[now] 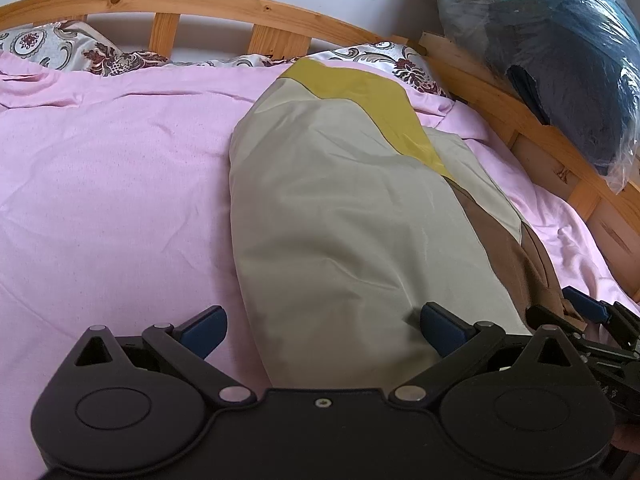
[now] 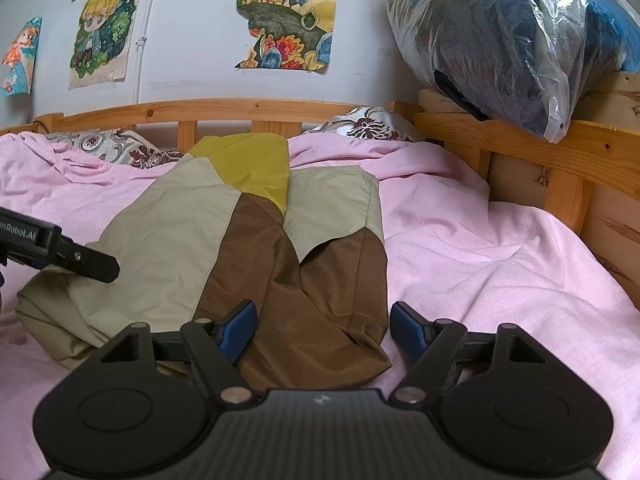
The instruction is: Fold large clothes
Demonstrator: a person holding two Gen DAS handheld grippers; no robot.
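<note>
a large garment [image 2: 248, 248] in beige, brown and mustard panels lies lengthwise on the pink sheet [image 2: 480, 248] of a wooden bed [image 2: 520, 148], its far end up by the patterned pillows [image 1: 72, 50] at the rail and its near end right under both tools. it looks already narrowed into a long strip, with the beige side doubled over on the left and a beige and brown sleeve lying along the right edge. the left gripper [image 1: 323, 330] hangs over the near beige end with its jaws spread wide and nothing between them; the right gripper [image 2: 323, 330] is likewise released, its blue pads straddling the brown hem. so the step in hand seems to be taking hold of the near edge for a crosswise fold. the next move calls for each gripper to drop onto its own corner of the hem, pinch through all the layers at once, then lift evenly and carry the end toward the mustard part, since the slick fabric may slide and undo the lengthwise fold if one side leads
</note>
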